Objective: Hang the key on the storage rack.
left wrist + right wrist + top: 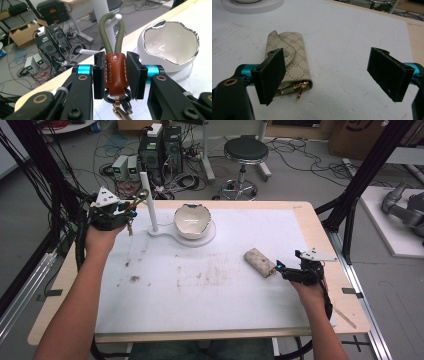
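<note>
My left gripper [115,72] is shut on a keychain [115,73], its pads pressing the brown leather tab. The olive cord loop [103,32] stands up above the jaws, and metal rings hang below. In the high view, the left gripper [127,212] is raised at the table's far left, with the loop [141,196] close beside a white post [148,202]. Whether they touch I cannot tell. My right gripper [330,72] is open low over the mat, its left pad in front of a beige patterned key pouch [289,60] with a gold clasp. The pouch [260,261] lies just left of the right gripper [280,269].
The post rises from a flat white stand [165,234] that also bears a white bowl [192,220] with a jagged rim [170,47]. A stained white mat [200,285] covers the table. Beyond the far edge are a stool [245,152], computers and cables.
</note>
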Motion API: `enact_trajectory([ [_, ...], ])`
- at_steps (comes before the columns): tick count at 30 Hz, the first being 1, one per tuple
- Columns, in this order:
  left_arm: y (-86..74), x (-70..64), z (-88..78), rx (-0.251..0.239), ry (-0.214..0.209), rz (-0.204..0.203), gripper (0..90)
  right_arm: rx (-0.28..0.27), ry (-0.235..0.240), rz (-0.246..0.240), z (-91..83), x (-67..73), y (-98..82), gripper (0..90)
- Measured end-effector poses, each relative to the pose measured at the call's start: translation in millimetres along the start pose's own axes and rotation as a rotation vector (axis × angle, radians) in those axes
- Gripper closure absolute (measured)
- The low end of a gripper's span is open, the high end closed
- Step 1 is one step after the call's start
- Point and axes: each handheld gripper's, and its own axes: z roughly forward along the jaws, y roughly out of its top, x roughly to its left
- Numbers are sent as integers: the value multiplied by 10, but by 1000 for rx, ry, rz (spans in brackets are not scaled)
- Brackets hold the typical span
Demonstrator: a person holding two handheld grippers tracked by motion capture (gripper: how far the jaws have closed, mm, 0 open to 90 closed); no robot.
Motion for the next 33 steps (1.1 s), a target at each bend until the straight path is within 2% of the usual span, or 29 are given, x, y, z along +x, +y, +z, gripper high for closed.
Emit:
enact_trajectory([
  [3, -16, -5, 29, 13, 2, -4, 668, 1, -1, 1, -2, -2, -1, 154],
  [5, -34, -5, 37, 15, 11, -6, 595, 2, 0, 2, -2, -5, -2, 154],
  [13, -93, -6, 17, 15, 25, -35, 525, 6, 7, 3, 9, -1, -3, 154],
  [17, -71, -38, -22, 2, -12, -55, 499, 6, 6, 4, 7, -2, -3, 154],
  [23, -63, -113, -62, -1, -66, -50, 456, 4, 8, 2, 12, -1, -3, 154],
  [28, -132, -219, -122, -3, -119, -57, 421, 4, 9, 8, 4, 0, -2, 154],
  [33, -212, -313, -198, -10, -149, -60, 350, 6, 14, 1, 18, 0, -2, 154],
])
